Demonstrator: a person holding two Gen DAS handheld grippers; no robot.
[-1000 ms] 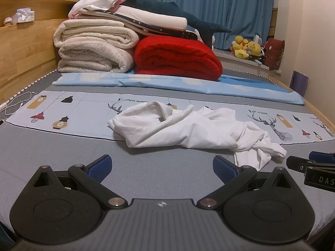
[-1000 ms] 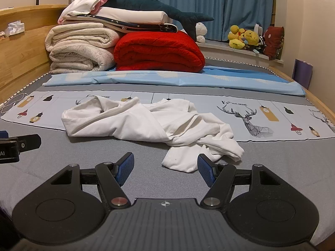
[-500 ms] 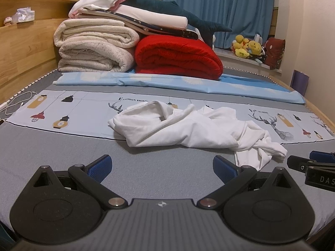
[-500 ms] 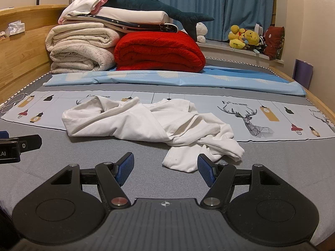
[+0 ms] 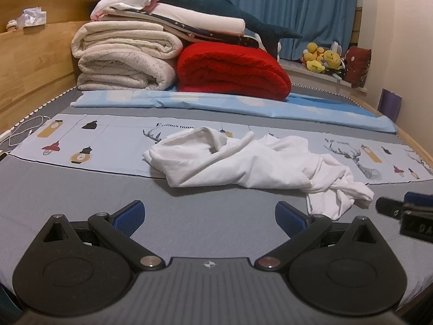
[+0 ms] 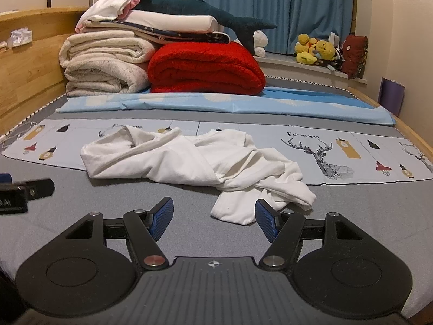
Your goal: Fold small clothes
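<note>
A crumpled white garment [image 5: 251, 162] [image 6: 194, 162] lies in a heap on the grey bed, partly over a printed pale-blue cloth [image 5: 89, 146] [image 6: 351, 154]. My left gripper [image 5: 209, 215] hovers open over bare grey sheet, short of the garment, nothing between its blue pads. My right gripper [image 6: 215, 216] is open too; a loose end of the garment lies on the sheet just beyond its pads, untouched. Each gripper's tip shows at the edge of the other's view: the right gripper's tip [image 5: 400, 211], the left gripper's tip [image 6: 29, 192].
Folded cream blankets [image 5: 124, 57] [image 6: 102, 62], a red blanket [image 5: 232, 70] [image 6: 205, 70] and a plush shark [image 6: 200, 10] are stacked at the far end on a blue sheet [image 6: 216, 105]. A wooden bed frame [image 5: 32, 62] runs along the left; soft toys [image 6: 316, 50] line the sill.
</note>
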